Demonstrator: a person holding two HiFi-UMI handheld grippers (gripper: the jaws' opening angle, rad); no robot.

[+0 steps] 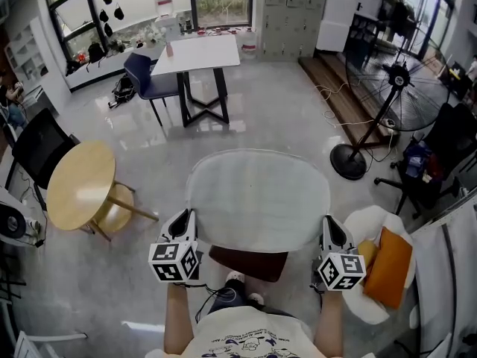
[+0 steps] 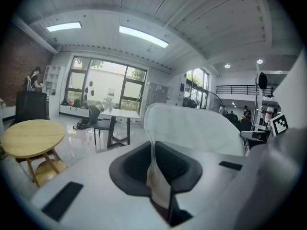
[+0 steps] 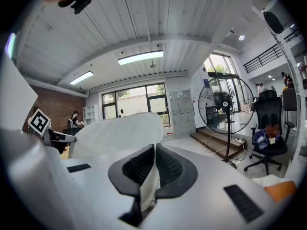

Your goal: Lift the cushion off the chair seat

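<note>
White fabric of the cushion (image 1: pixel 257 200) is pinched in both tongs. The left tongs (image 1: pixel 186 221) are clamped on its near left edge, and the right tongs (image 1: pixel 330 226) on its near right edge, with cloth squeezed flat between the pads in both gripper views. The cushion spreads ahead of the tongs, its long axis running straight across from one pair to the other, so neither hand is nearer. Just behind and below the line between the tongs, a strip of dark red-brown seat (image 1: pixel 248 263) shows under the near edge, so that edge appears raised. The cushion hides the rest of the chair. Whether its far edge is off the seat or rests on it cannot be told. An even rise of both hands looks like what remains.
</note>
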